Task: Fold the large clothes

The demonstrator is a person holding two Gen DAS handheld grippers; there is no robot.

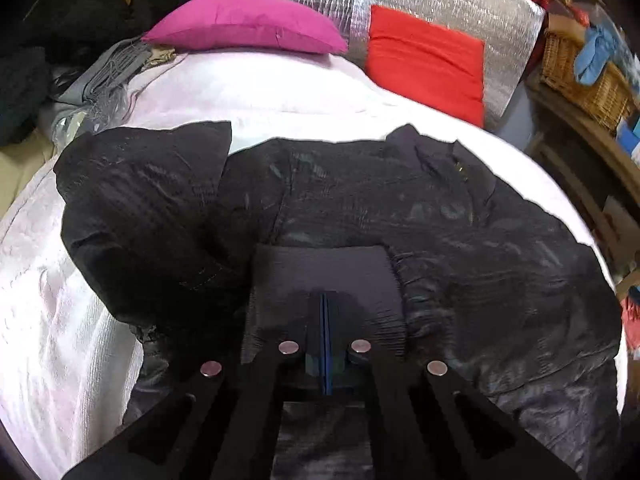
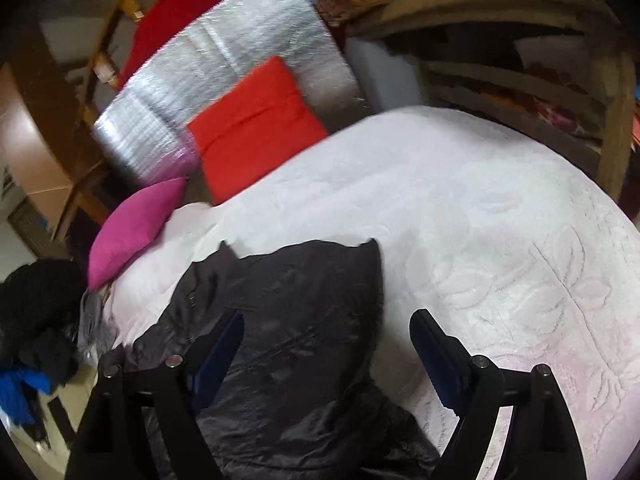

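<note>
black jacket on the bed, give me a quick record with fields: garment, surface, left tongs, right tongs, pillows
garment: black jacket, shiny, spread across the bed
surface: white bedspread
left tongs: shut, tips over the jacket's ribbed cuff; whether cloth is pinched cannot be told
right tongs: open, nothing held, above the jacket's edge
pillows: magenta pillow, red pillow, both at the far side
</note>
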